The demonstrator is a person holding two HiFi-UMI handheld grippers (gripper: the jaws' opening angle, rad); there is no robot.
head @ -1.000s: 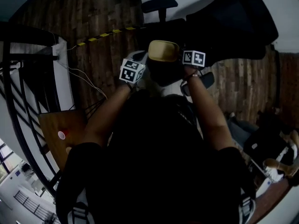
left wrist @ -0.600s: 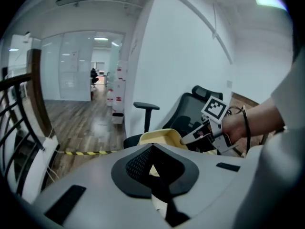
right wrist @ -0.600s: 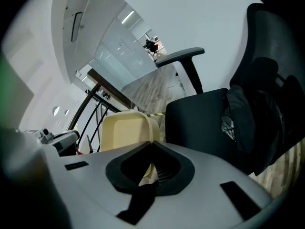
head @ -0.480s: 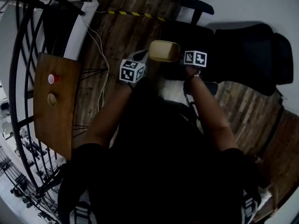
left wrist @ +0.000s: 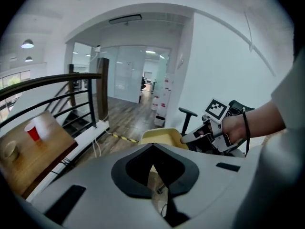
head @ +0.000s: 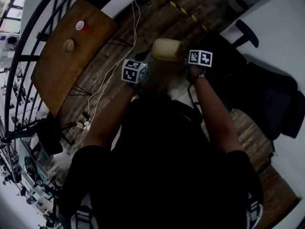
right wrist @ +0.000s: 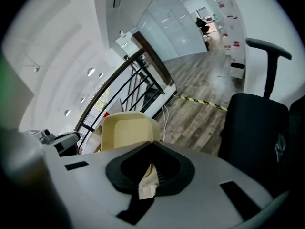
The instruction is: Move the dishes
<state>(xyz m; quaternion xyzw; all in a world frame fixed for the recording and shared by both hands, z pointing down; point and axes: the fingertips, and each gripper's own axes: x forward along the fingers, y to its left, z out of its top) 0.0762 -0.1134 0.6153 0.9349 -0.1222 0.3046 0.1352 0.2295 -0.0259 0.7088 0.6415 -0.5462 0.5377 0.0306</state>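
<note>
Dish (head: 167, 50), pale yellow, shallow and rectangular with rounded corners, held up in the air in front of my chest between my two claws. It hangs over the bare wood floor (head: 157, 18), well to the right of the wooden table (head: 62, 66), and touches nothing but my jaws.

My left claw (left wrist: 152, 161) is closed on the dish's left rim; a thin cream sliver of the rim shows pinched in the seam between its jaws. My right claw (right wrist: 150, 161) is clamped the same way on the opposite rim, so each claw carries one end. The dish sits roughly level and appears empty.

On the table stand a red cup (head: 81, 25) and a small tan bowl (head: 69, 45) close beside each other. A black railing (left wrist: 52, 80) runs along the far side of the table. On the other side of the dish from the table is a black office chair (head: 267, 94).

My judgement on handling: the dish looks like light, stiff plastic or melamine, unlikely to flex and not heavy for two claws. Its smooth rim could be slippery, and each jaw holds only a narrow lip, so a jolt or uneven pull could twist it loose. The best hold is what I have: both short ends, opposite each other, squeezing evenly. If the table is where it goes, I should move both claws together and keep the dish flat.
</note>
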